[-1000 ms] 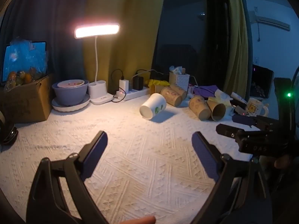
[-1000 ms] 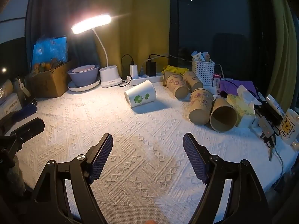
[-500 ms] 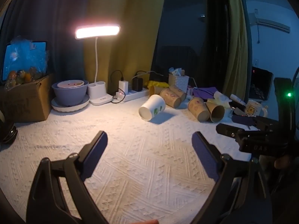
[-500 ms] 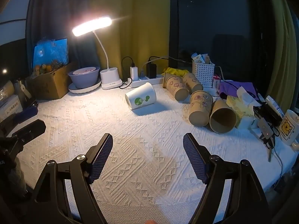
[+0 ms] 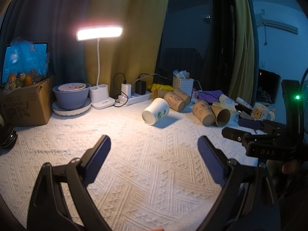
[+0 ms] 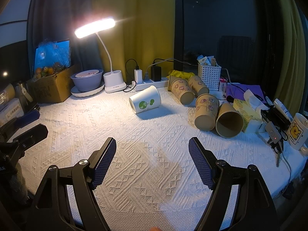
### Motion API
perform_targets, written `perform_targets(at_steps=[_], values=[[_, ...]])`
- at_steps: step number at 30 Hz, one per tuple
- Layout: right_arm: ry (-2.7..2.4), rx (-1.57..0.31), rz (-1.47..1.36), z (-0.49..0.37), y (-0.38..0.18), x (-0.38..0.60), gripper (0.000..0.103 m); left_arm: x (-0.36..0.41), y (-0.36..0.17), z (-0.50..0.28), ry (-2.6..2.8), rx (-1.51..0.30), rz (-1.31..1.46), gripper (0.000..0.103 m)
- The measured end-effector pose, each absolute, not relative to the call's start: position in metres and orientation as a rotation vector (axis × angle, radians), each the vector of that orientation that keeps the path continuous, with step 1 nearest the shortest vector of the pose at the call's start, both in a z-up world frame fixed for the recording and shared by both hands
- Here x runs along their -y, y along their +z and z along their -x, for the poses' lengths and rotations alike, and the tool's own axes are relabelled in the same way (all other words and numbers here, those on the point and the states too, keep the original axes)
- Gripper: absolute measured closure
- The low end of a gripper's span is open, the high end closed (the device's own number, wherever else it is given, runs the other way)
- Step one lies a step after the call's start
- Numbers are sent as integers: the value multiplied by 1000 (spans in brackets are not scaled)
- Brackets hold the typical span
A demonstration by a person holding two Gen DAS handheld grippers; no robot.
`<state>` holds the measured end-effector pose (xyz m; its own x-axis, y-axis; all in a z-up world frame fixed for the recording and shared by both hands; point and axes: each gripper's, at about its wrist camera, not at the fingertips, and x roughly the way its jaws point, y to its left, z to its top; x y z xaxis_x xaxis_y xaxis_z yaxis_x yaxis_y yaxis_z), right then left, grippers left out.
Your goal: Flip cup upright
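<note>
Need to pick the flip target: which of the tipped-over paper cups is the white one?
The white cup with the green print, lying alone on its side nearest the lamp; the other four cups are brown, clustered to its right.

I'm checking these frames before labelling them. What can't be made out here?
- White cup, right wrist view: its mouth faces away, so the inside is hidden.
- Fourth brown cup, left wrist view: mostly hidden behind the white cup.
- Basket contents, right wrist view: too small to identify.
- Yellow item, right wrist view: partly covered by the brown cups.
</note>
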<state>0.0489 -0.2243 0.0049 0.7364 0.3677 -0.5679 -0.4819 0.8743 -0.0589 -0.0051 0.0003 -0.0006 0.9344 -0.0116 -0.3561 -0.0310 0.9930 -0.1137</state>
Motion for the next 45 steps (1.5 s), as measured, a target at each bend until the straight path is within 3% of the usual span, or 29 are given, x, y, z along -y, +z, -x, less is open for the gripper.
perform_targets(at_steps=[45], values=[[471, -576, 204, -49, 6, 225, 23, 9, 0, 0, -4, -375, 111, 10]])
